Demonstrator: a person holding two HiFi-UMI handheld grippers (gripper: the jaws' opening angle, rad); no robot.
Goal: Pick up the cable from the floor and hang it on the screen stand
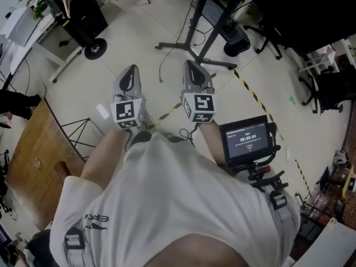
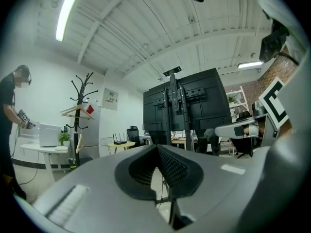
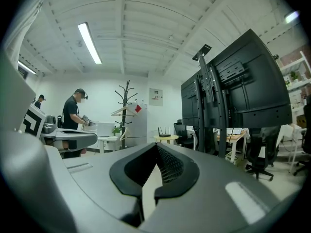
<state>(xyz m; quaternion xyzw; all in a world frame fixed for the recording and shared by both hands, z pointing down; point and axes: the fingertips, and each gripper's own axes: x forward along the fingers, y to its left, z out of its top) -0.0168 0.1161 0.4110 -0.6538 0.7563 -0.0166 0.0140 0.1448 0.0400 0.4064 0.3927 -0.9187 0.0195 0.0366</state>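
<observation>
**A:** Where is the cable?

**B:** The cable (image 1: 162, 67) is a thin grey curve on the floor (image 1: 139, 35). It lies just beside the base leg of the screen stand (image 1: 173, 45), on the side of the stand that faces the person.

**A:** And relative to the grippers?

**B:** Both grippers are held level, short of the stand and pointing towards it. The cable lies ahead of them and touches neither. It sits roughly in line with the gap between the two, closer to the stand's leg than to either tip.

**A:** What is the left gripper doing?

**B:** The left gripper (image 2: 156, 147) has its jaws closed, pads meeting at the tips with nothing held. The stand's dark screens rise beyond them.

**A:** And the right one?

**B:** The right gripper (image 3: 156, 145) is the same: jaws together and empty, with the stand ahead of it.
</observation>
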